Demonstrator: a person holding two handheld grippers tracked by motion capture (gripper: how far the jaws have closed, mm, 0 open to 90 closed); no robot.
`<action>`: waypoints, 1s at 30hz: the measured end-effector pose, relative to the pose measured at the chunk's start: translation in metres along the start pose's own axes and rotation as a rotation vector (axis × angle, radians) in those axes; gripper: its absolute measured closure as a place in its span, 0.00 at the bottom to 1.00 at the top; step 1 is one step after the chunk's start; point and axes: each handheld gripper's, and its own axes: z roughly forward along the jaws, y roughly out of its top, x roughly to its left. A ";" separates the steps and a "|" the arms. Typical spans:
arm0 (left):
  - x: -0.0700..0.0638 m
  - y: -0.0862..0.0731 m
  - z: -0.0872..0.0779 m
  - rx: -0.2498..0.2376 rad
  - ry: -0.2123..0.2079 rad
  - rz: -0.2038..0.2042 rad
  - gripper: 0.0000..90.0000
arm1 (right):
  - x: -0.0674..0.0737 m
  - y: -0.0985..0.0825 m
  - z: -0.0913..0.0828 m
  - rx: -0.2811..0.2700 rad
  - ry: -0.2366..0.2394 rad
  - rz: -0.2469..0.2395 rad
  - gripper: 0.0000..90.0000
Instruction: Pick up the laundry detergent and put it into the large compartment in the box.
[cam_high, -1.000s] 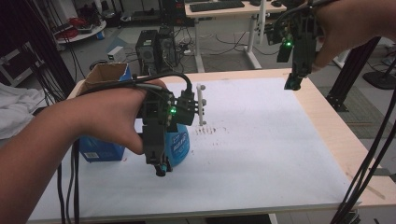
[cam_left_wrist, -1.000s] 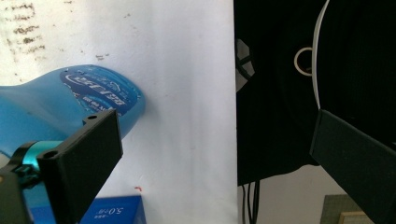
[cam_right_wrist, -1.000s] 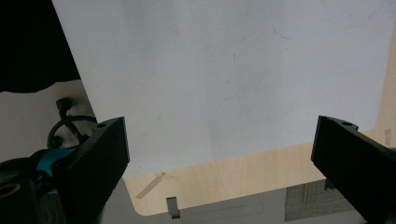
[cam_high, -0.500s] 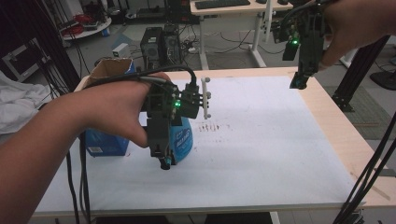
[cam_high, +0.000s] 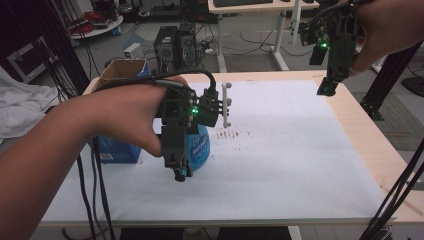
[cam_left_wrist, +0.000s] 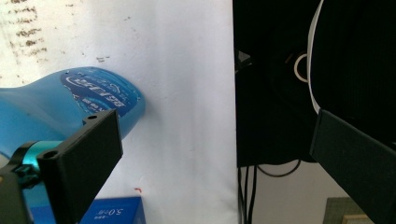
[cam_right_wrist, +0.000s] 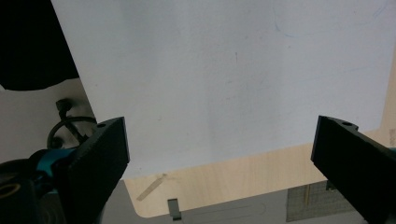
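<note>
Left claw (cam_high: 181, 172) hangs wide open above the blue bottle (cam_high: 199, 150); centre it over the bottle's body before closing, I judge.

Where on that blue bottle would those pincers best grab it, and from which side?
Probably at the narrowed waist of the blue bottle, from above. It appears to lie on its side on the white table, so the open left gripper just above could straddle the slimmer part; the wide base looks harder to span.

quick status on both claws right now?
Left claw: open, holding nothing, beside the blue bottle.
Right claw: open, holding nothing, above the table edge.
</note>
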 end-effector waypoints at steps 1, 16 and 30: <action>0.000 0.000 0.000 0.001 -0.001 -0.004 0.02 | 0.000 0.000 0.000 -0.004 -0.001 -0.006 0.04; 0.001 -0.002 -0.004 -0.014 0.024 -0.097 0.02 | -0.007 0.004 0.008 0.021 0.007 -0.022 0.04; -0.002 -0.002 -0.033 -0.082 0.065 -0.296 0.03 | -0.003 0.006 0.007 0.021 0.003 -0.021 0.04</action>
